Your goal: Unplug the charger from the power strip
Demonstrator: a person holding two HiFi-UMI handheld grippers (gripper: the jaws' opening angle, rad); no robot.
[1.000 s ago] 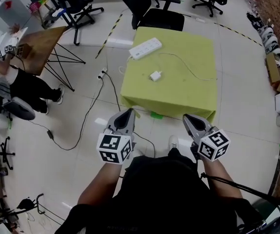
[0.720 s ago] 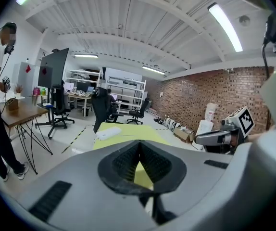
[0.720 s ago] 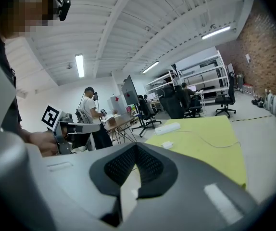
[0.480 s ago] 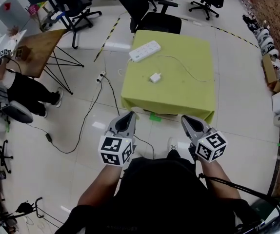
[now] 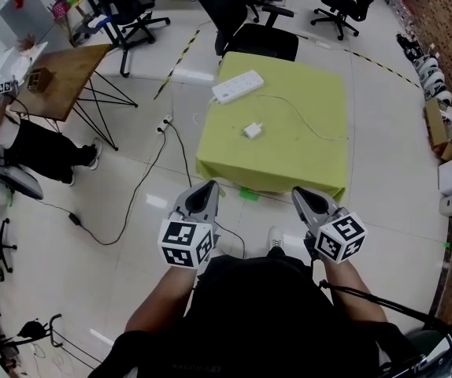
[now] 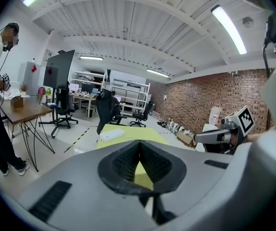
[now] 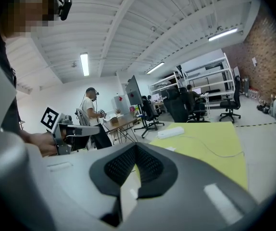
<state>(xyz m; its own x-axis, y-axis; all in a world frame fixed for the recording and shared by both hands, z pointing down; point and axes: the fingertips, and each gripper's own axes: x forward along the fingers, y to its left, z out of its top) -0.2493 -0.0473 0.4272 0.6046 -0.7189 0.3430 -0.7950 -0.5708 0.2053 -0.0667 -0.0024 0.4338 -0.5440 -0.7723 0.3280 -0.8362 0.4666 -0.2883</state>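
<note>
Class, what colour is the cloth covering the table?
Yellow-green cloth, clearest in the head view.

- Pale glossy tiled floor [image 5: 116,290].
- Brick wall [image 6: 200,100].
- Black office chairs [image 5: 261,42] behind yellow-green table [image 5: 305,164].
- Wooden trestle desk [image 5: 72,73] at left.
- Strip lights [image 6: 229,28] on white ceiling [image 6: 128,13].

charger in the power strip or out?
Out: the charger lies loose on the green table, apart from the power strip.

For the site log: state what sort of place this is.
Probably an open-plan office or lab workshop: wheeled office chairs, a wooden desk, storage shelving at the far end, and a bare brick wall.
</note>
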